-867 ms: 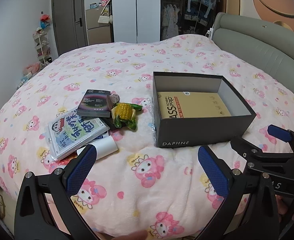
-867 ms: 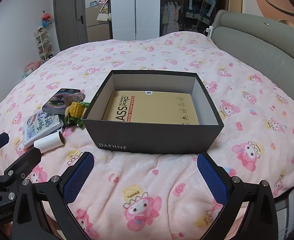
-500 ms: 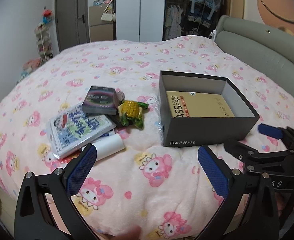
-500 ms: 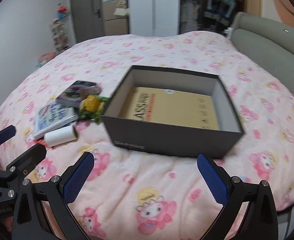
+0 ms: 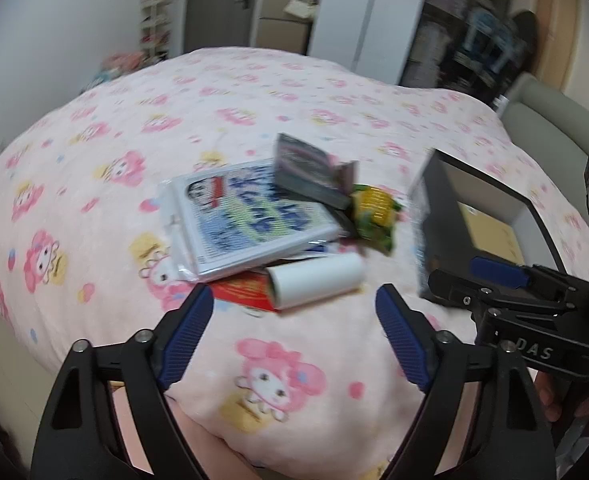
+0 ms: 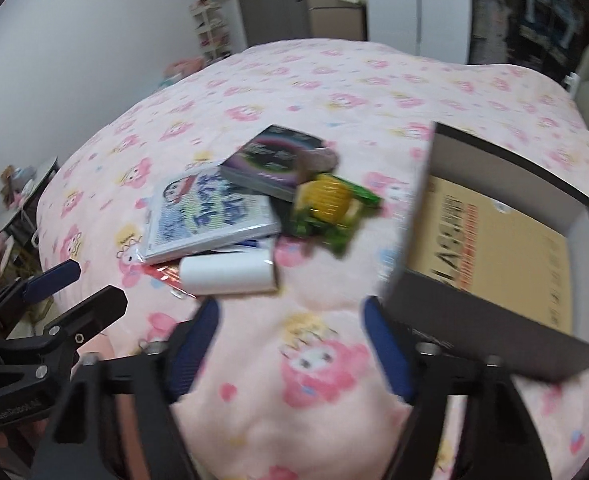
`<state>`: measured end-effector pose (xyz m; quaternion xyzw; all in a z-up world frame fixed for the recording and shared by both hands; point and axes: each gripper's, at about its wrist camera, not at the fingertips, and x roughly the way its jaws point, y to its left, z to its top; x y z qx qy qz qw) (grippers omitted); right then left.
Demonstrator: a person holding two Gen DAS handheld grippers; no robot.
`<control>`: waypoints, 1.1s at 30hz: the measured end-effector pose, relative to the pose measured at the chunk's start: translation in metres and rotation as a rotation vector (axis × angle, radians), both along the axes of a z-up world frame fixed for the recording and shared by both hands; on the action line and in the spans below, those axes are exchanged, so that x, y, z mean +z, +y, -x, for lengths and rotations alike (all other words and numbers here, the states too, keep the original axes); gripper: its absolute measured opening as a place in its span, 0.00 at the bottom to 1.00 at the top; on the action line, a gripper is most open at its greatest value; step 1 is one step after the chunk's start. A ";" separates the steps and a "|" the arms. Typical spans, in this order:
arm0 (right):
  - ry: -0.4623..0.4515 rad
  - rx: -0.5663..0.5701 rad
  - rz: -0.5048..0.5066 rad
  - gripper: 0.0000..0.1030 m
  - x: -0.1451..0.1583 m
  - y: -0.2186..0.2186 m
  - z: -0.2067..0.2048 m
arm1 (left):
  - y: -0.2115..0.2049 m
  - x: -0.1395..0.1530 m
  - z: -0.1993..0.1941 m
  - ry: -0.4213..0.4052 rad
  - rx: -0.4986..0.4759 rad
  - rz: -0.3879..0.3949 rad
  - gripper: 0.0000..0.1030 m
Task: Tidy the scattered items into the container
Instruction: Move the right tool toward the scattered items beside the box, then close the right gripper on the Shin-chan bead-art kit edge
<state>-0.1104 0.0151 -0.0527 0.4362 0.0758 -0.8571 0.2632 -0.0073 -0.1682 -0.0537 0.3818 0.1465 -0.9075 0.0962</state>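
A pile of items lies on the pink bed: a white roll [image 5: 318,276] [image 6: 230,272], a plastic-wrapped booklet [image 5: 246,224] [image 6: 202,216], a dark box [image 5: 310,172] [image 6: 274,160], a corn toy [image 5: 374,212] [image 6: 326,200] and a red packet [image 5: 246,292]. The open black shoebox [image 5: 426,232] [image 6: 474,320] stands to their right with a tan sheet inside. My left gripper [image 5: 294,336] is open, just short of the white roll. My right gripper [image 6: 290,340] is open, between the roll and the shoebox's near corner.
The pink patterned bedspread [image 5: 278,372] covers the whole bed. A grey headboard [image 5: 554,120] stands at the right. Wardrobes and a door stand behind the bed. The right gripper's body [image 5: 534,312] shows at the right of the left wrist view.
Both grippers have swung left and forward toward the pile. The white roll now lies just ahead of both. The shoebox has shifted to the right of both views. The frames are blurred by motion.
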 end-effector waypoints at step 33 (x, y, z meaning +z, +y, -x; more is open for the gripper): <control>-0.075 0.131 -0.168 0.31 -0.065 -0.126 0.100 | -0.097 -0.097 0.049 0.007 0.232 -0.211 0.45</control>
